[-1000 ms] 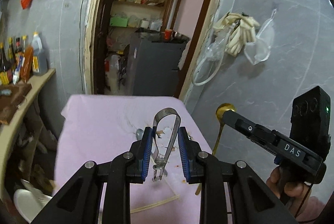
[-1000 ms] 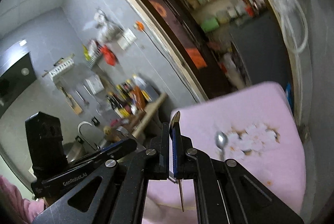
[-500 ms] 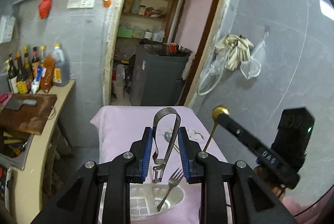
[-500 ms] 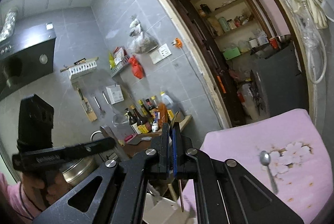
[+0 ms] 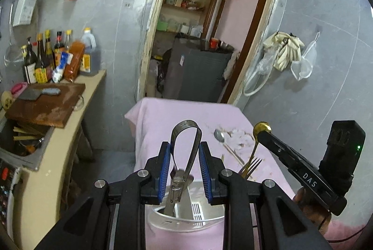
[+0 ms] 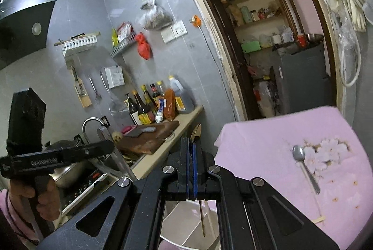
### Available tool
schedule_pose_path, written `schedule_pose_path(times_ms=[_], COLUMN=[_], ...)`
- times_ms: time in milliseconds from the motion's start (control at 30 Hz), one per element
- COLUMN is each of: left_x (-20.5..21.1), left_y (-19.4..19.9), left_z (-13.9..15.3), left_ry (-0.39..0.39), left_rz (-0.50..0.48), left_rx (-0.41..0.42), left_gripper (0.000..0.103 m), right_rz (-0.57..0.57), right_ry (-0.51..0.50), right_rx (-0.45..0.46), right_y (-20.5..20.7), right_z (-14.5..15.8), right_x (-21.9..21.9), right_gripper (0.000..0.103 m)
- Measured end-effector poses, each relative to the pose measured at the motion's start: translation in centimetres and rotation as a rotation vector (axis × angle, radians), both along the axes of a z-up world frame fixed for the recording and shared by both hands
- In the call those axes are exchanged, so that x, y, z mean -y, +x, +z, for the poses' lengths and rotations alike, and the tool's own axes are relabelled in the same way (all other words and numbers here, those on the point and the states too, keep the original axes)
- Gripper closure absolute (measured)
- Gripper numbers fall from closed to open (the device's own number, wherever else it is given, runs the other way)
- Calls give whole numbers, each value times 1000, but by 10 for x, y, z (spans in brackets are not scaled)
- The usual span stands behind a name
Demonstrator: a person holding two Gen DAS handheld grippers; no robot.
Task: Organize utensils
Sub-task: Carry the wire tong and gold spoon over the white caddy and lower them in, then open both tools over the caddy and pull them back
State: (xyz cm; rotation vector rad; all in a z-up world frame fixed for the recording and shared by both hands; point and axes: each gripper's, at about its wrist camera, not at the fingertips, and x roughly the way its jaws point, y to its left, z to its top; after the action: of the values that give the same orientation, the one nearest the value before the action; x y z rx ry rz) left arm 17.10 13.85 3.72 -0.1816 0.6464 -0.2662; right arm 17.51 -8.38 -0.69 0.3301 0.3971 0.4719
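Note:
My left gripper [image 5: 184, 147] is shut on a steel peeler [image 5: 184, 156] with a looped handle, held upright with its lower end inside the white utensil holder [image 5: 186, 219] on the pink tablecloth [image 5: 167, 119]. My right gripper [image 6: 192, 145] is shut on a gold spoon [image 6: 195, 133] whose handle hangs down over the holder [image 6: 184, 222]. In the left wrist view the right gripper [image 5: 263, 131] holds the gold spoon [image 5: 256, 142] above a gold fork [image 5: 250, 166] standing in the holder. A silver spoon [image 6: 303, 163] and chopsticks [image 5: 230, 152] lie on the cloth.
A counter on the left carries a wooden cutting board [image 5: 46, 103] with a cleaver and several sauce bottles [image 5: 56, 56]. A sink [image 6: 109, 156] lies beyond it. A grey fridge [image 5: 195, 70] stands in the doorway behind the table. The tiled wall is close on the right.
Both grippers have come down toward the holder. The peeler's lower end now sits inside the holder, and the gold spoon's handle hangs over it.

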Motion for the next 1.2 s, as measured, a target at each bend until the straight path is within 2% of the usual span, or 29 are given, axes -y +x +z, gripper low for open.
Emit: schedule_pose_path(times_ms=[267, 600, 867, 1100, 1200], left_x=[10, 17, 16, 13, 10], left_y=[2, 0, -2, -7, -11], left_z=[-35, -60, -66, -65, -60], left_ry=[56, 59, 31, 3, -23], left_rz=[-30, -52, -64, -57, -48], left_rx=[-7, -53, -94, -88, -60], left_gripper=[79, 79, 79, 78, 74], right_rz=[-22, 13, 28, 31, 14], right_ry=[45, 16, -35, -44, -32], right_rx=[-69, -69, -102, -79, -59], right_y=[6, -2, -11, -22, -28], right_z=[-35, -54, -58, -47, -37], right_x=[1, -9, -13, -8, -2], right_gripper=[100, 100, 99, 98, 98])
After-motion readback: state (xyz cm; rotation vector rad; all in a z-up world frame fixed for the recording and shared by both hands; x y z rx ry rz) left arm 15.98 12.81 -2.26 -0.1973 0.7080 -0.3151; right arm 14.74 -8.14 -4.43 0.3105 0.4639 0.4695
